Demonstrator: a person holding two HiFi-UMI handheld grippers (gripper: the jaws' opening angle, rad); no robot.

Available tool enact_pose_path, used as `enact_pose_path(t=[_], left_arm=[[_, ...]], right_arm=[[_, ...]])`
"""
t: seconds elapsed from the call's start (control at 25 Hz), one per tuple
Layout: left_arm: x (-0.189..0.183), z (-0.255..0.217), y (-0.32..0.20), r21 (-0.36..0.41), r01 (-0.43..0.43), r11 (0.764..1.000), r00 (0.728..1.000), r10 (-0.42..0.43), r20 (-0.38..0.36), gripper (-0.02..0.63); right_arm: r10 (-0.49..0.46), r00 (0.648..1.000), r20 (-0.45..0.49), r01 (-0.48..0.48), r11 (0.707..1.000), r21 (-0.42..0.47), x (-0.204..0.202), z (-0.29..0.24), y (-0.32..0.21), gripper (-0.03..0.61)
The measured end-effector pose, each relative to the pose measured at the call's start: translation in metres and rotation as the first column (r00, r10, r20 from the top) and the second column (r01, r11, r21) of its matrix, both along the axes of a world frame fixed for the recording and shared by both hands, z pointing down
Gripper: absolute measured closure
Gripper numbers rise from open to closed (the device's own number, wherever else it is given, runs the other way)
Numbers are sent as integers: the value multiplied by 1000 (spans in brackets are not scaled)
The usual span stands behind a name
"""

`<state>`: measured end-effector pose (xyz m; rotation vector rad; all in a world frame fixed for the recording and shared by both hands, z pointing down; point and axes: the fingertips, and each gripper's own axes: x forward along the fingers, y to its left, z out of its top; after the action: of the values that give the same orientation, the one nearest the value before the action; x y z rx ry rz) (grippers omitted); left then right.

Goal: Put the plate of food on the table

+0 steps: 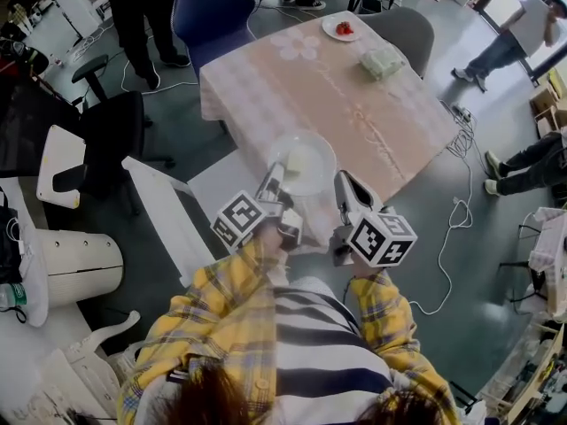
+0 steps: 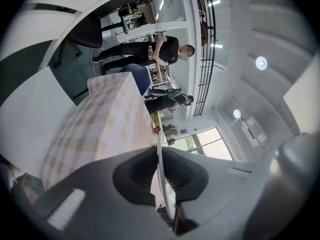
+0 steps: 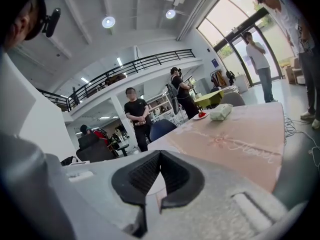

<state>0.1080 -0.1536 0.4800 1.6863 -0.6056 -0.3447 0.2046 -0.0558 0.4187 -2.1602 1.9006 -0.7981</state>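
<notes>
Nearest, at six o'clock, a person in a yellow checked shirt holds both grippers. The left gripper (image 1: 273, 182) has its jaws clamped on the near rim of the pale plate (image 1: 312, 149), keeping it level. The right gripper (image 1: 344, 186) sits just beside the rim at four o'clock, jaws together on nothing. The plate, carrying a pale piece of food (image 1: 295, 161), is over the bench's (image 1: 354, 104) near edge, seemingly not yet resting. Held by one rim only, it could tip or slip, spilling the food, or land half off the edge. Farther, at one o'clock, stand a small dish (image 1: 341, 29) and a packet (image 1: 383, 62)
</notes>
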Motion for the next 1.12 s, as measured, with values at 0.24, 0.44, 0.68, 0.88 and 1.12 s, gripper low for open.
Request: enact_pose_path(t=[0.24,0.44,0.68,0.88,1.12], left_arm=[[6,9,-48,-12,57,998,998,-57,20,606],[18,11,-78,-23,93,995,995,-92,23,606],[30,20,-115,-40,193,980,981,-192,33,604],[47,25,-143,-17,264,964,963,-263,52,604],[51,43,-176,-49,352,935,935,-349,70,604]], right_arm=[[-39,999,22,40,999,-25,14,11,-43,583],[-91,995,32,91,996,-14,27,10,-84,583],[-195,980,27,196,980,-25,42,13,-131,581],[-266,964,27,267,963,-48,64,19,-165,583],[-327,944,46,330,942,-67,77,33,-202,581]])
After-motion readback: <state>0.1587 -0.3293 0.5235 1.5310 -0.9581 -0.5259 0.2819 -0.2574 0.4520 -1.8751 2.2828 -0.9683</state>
